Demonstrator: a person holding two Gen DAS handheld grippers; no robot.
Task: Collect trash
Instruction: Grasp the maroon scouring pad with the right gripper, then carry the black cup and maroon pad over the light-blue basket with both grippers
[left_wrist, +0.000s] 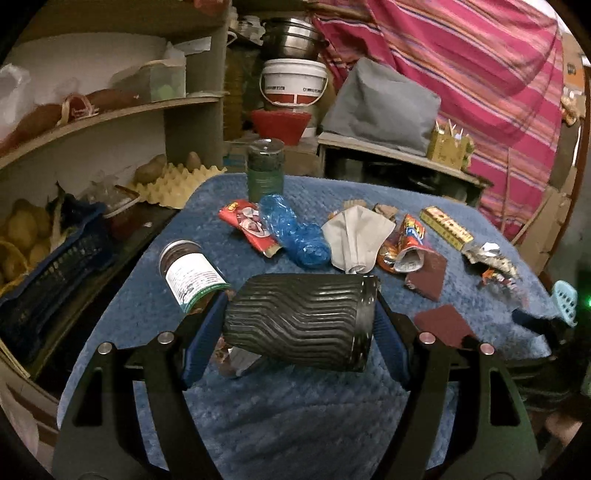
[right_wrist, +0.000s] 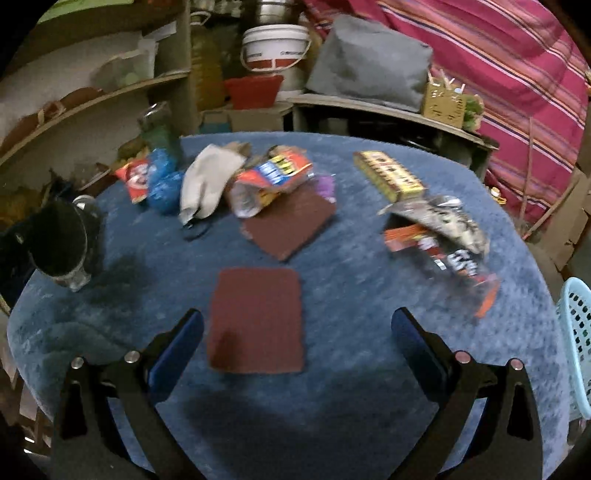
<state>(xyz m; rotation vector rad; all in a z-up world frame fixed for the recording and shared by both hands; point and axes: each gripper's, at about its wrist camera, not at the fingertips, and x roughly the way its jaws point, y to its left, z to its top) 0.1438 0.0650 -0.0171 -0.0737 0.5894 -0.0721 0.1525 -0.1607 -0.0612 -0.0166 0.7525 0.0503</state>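
My left gripper (left_wrist: 301, 306) is shut on a black ribbed cup (left_wrist: 303, 321), held sideways above the blue tablecloth (left_wrist: 280, 406). The right wrist view has that cup (right_wrist: 59, 243) at the far left, mouth towards the camera. Trash lies across the cloth: a red wrapper (left_wrist: 247, 225), crumpled blue plastic (left_wrist: 295, 236), a grey paper bag (left_wrist: 354, 236), a snack packet (right_wrist: 273, 177), a yellow box (right_wrist: 388, 177) and a silver wrapper (right_wrist: 443, 221). My right gripper (right_wrist: 297, 317) stands open over a brown square pad (right_wrist: 258, 321), not touching it.
A labelled jar (left_wrist: 192, 273) lies on its side near the cup and a green jar (left_wrist: 265, 170) stands at the table's far edge. A second brown pad (right_wrist: 288, 225) lies mid-table. A light blue basket (right_wrist: 578, 343) sits off the right edge. Shelves (left_wrist: 110, 114) stand to the left.
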